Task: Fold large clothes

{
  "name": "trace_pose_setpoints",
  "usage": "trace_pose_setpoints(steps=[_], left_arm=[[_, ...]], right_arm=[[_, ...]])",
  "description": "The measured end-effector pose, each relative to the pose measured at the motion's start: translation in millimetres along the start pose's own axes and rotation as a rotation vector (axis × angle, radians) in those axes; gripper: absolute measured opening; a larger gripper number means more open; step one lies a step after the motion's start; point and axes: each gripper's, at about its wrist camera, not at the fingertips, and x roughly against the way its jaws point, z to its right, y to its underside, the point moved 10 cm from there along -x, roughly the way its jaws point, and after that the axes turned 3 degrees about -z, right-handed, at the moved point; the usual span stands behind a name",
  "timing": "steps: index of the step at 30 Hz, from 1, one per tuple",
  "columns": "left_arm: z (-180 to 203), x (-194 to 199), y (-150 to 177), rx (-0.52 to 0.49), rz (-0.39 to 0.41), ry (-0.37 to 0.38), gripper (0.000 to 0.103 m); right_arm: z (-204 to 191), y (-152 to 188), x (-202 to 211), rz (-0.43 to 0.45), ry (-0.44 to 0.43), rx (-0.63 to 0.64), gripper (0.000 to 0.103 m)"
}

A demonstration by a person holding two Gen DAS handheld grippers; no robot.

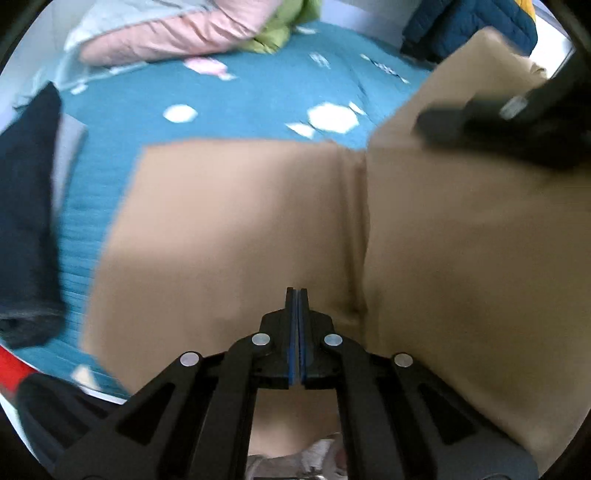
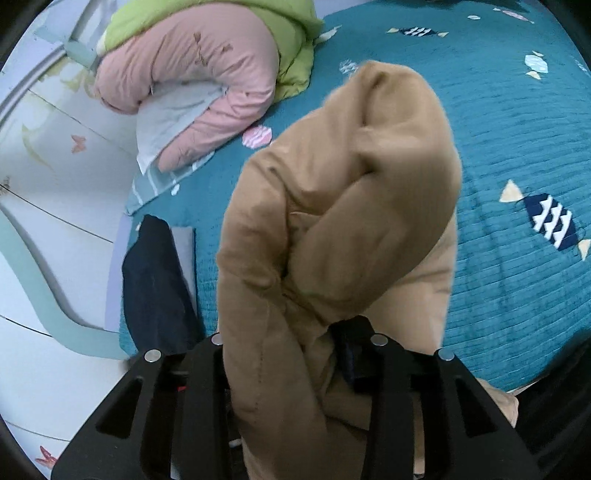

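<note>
Bare bedspread (image 2: 517, 147) beyond tan garment (image 2: 332, 221)

Left tool (image 1: 297, 295) angled downward, blue-padded fingers pressed together with nothing between them, right tool (image 2: 295, 332) tilted downward, fingers clamped on a bunch of tan garment (image 2: 332, 206)

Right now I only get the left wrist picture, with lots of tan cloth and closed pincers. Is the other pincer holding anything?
Observer: Yes. The right gripper is clamped on a bunched part of the tan garment, lifted off the teal bedspread.
Operator: That dark thing at my left edge?
Observer: A dark navy garment, lying at the bed's edge beside a white cabinet.
Operator: And the pink heap?
Observer: A rolled pink quilt, with a green one behind it.
</note>
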Motion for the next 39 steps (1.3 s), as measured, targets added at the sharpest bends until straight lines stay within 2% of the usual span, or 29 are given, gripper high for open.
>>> trace_pose_setpoints(steps=[1,2,3,5,9,11,14,17,18,20,21,24,26,30,32,33,34,36,38,39], left_arm=[[-9,3,-2,0.006,0.006,-0.025,0.016],[-22,8,-2,0.013,0.014,-0.063,0.031],[-32,11,-1,0.018,0.019,-0.091,0.041],[-58,17,0,0.048,0.03,-0.168,0.041],[-90,29,4,0.135,0.038,-0.162,0.041],[-107,28,2,0.167,0.035,-0.186,0.041],[-136,28,7,0.209,0.028,-0.234,0.041],[-155,34,11,0.252,0.031,-0.218,0.042],[-159,39,13,0.259,0.038,-0.215,0.05],[-160,45,10,0.271,0.056,-0.178,0.053],[-164,52,8,0.286,0.075,-0.179,0.059],[-172,72,7,0.29,0.116,-0.228,0.074],[-175,83,5,0.3,0.14,-0.231,0.075],[-183,107,6,0.345,0.178,-0.229,0.079],[-182,117,5,0.346,0.198,-0.224,0.079],[-180,123,4,0.34,0.208,-0.215,0.079],[-176,128,3,0.331,0.215,-0.204,0.08],[-159,131,2,0.294,0.217,-0.156,0.08],[-144,133,1,0.261,0.217,-0.124,0.08],[-132,130,-1,0.241,0.212,-0.109,0.08]], right_arm=[[-4,2,-8,-0.012,0.013,0.01,0.034],[-9,3,-15,-0.019,0.025,0.024,0.035],[-15,2,-23,-0.025,0.04,0.042,0.035],[-24,3,-40,-0.036,0.074,0.071,0.035],[-43,12,-77,-0.081,0.102,0.115,0.038],[-54,20,-91,-0.116,0.096,0.161,0.05],[-68,30,-112,-0.177,0.063,0.185,0.062],[-76,38,-124,-0.212,0.036,0.206,0.066],[-78,42,-125,-0.234,-0.011,0.184,0.066],[-86,50,-124,-0.278,-0.107,0.161,0.071],[-90,53,-123,-0.301,-0.156,0.152,0.071],[-99,57,-122,-0.362,-0.262,0.111,0.077],[-109,63,-120,-0.408,-0.349,0.08,0.084],[-118,71,-115,-0.474,-0.472,0.03,0.084],[-121,71,-106,-0.528,-0.608,-0.064,0.084],[-116,68,-102,-0.518,-0.618,-0.092,0.084],[-111,64,-99,-0.49,-0.592,-0.087,0.084],[-91,50,-81,-0.38,-0.482,-0.036,0.084],[-76,38,-58,-0.279,-0.425,-0.001,0.082],[-68,29,-39,-0.202,-0.379,0.047,0.08]])
